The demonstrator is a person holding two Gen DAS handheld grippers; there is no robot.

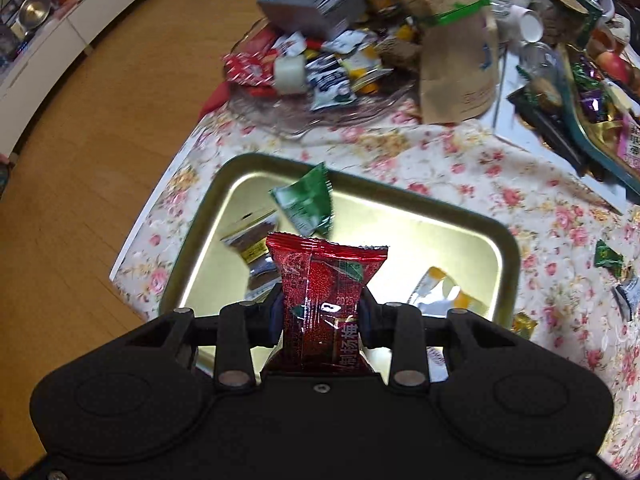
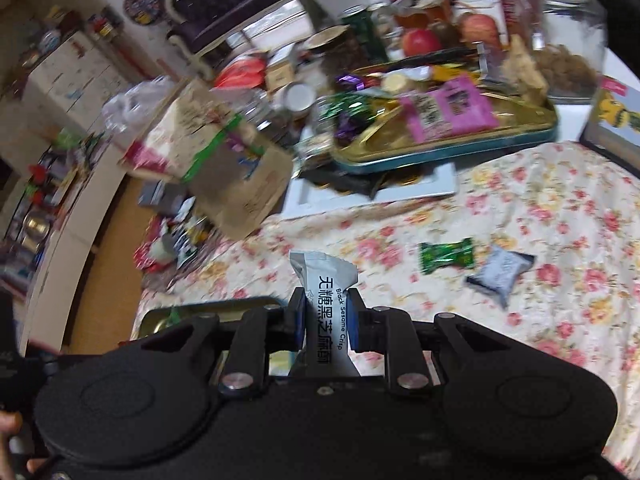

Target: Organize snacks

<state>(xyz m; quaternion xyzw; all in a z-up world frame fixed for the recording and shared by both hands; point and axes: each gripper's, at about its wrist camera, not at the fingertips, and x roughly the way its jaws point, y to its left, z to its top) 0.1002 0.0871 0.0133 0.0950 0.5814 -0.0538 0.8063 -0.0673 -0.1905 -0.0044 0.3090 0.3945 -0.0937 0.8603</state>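
Table [image 1: 460, 160]: covered by a flowered cloth, crowded at its far side; wooden floor [image 1: 100, 140] beside it.
Paper bag [image 1: 456, 60]: brown, tied with a green band, standing past the tray in my left view.
Glass plate [image 1: 280, 116]: at the table's far corner, heaped with mixed wrappers and a grey box [image 1: 312, 4].
Gold tin tray [image 1: 508, 248]: right under my left hand-held gripper; holds a green packet [image 1: 308, 204], a dark packet [image 1: 250, 248] and a pale orange-spotted one [image 1: 444, 292].
Second tin [image 2: 460, 148]: gold with a teal rim, far side of my right view, loaded with sweets and a pink packet [image 2: 448, 108].
Left hand-held gripper [image 1: 322, 312]: pinching a red snack packet [image 1: 326, 280] upright between the pads, above the tray.
Right hand-held gripper [image 2: 324, 320]: pinching a silver sesame crisp packet [image 2: 324, 280] over the cloth, the gold tray's corner just left of it.
Loose on the cloth: a green candy [image 2: 446, 256] and a small grey packet [image 2: 500, 272], close together, apart from both trays.
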